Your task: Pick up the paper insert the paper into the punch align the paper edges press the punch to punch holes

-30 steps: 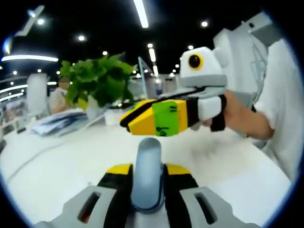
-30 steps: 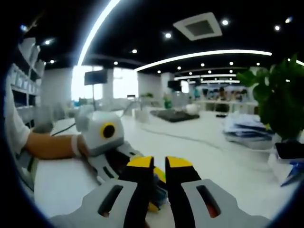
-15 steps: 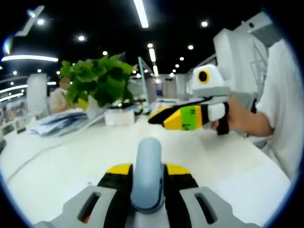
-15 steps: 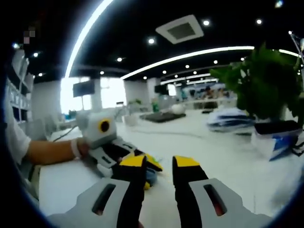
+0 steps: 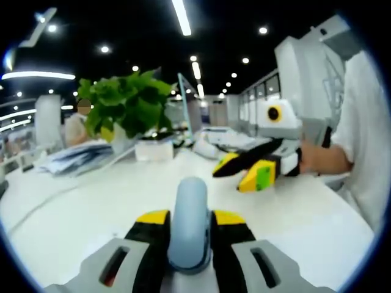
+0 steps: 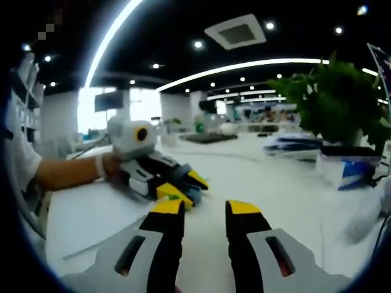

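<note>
Gripping the punch [image 5: 189, 223] between pressed jaws, the left claw [image 5: 189, 218] sits low over the white counter [image 5: 91, 207]; the right claw [image 5: 244, 172] hovers ahead, jaws parted, a hand [image 5: 317, 160] behind it.

In the right gripper view, the right claw [image 6: 205, 211] is spread above the counter [image 6: 293, 183]; the left claw [image 6: 183, 183] lies ahead-left, held by a hand [image 6: 110, 166], forearm level.

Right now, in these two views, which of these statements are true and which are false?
1. The left gripper clamps a grey-blue object between its fingers. True.
2. The right gripper has its fingers closed on a sheet of paper. False: its fingers are open and hold nothing.
3. A green plant stands at the far side of the white table. True.
4. The two grippers touch each other. False: they are apart, with bare table between them.
</note>
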A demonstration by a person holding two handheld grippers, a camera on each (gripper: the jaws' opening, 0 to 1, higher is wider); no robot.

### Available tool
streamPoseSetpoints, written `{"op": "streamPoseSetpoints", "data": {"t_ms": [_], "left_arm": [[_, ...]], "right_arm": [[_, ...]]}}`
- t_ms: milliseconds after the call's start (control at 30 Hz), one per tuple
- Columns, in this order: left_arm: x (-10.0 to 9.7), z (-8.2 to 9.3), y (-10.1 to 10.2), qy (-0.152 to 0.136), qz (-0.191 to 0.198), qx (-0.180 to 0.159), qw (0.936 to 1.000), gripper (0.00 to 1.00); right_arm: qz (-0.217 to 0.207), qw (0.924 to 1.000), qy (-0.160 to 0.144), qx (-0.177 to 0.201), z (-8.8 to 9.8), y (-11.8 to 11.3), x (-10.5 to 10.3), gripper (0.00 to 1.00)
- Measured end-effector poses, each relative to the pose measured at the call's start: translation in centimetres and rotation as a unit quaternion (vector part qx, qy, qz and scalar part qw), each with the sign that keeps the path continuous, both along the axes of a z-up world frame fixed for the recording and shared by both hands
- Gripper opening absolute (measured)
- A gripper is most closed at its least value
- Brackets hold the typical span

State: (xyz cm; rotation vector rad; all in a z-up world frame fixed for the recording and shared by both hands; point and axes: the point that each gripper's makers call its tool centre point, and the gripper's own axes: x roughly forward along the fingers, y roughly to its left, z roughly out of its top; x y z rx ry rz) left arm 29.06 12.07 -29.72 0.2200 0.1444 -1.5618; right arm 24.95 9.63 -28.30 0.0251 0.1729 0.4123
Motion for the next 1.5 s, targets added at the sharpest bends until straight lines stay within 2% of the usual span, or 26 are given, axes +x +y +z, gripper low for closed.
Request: {"op": "streamPoseSetpoints", "data": {"t_ms": [100,233,400,533,567,633,733,900,1000,1067,1100,1333,1500], "left_arm": [[0.0,0.1,0.0,-0.001,-0.003,-0.003,1.0,0.31],[-0.1,1.1,0.1,0.007,-0.009,-0.025,0.9996,0.43],[0.2,1.4,0.2,0.011,-0.004,-0.031,0.9994,0.46],[0.2,2.3,0.3,0.02,-0.006,-0.046,0.9987,0.5],[0.1,2.5,0.2,0.019,-0.006,-0.047,0.9987,0.52],[0.1,2.8,0.1,-0.011,-0.007,-0.045,0.9989,0.52],[-0.2,3.2,0.2,-0.017,-0.007,-0.041,0.999,0.53],[-0.3,5.7,1.5,-0.023,0.001,-0.062,0.9978,0.57],[-0.4,7.0,3.4,-0.025,0.013,-0.08,0.9964,0.6],[-0.8,7.2,5.5,-0.022,0.027,-0.085,0.9958,0.63],[-0.8,7.2,5.8,-0.022,0.029,-0.085,0.9957,0.63],[-1.6,5.0,12.9,-0.02,0.081,-0.051,0.9952,0.71],[-1.4,3.0,16.1,-0.011,0.106,-0.031,0.9938,0.7]], "right_arm": [[-0.001,1.0,0.0,-0.009,-0.1,0.0,0.0,0.3],[0.0,0.9998,0.002,-0.02,-0.3,0.1,0.0,0.31],[-0.001,0.9996,0.001,-0.029,-0.4,0.2,0.0,0.32],[-0.009,0.9997,0.0,-0.025,-0.3,0.0,0.1,0.35],[-0.011,0.9997,-0.002,-0.022,-0.1,-0.1,0.0,0.36],[-0.014,0.9997,-0.007,-0.018,0.2,-0.2,-0.1,0.36],[-0.016,0.9998,-0.012,-0.01,0.5,-0.2,-0.1,0.37],[-0.019,0.9998,-0.007,0.002,0.5,-0.3,-0.1,0.38],[-0.021,0.9998,-0.004,-0.005,0.3,-0.4,-0.1,0.38],[-0.024,0.9997,-0.005,-0.006,0.4,-0.5,-0.1,0.4],[-0.023,0.9997,-0.007,-0.007,0.4,-0.5,-0.1,0.41],[-0.02,0.9997,-0.003,-0.016,0.2,-0.4,-0.1,0.44],[-0.02,0.9997,-0.002,-0.014,0.2,-0.5,0.0,0.45]]}}
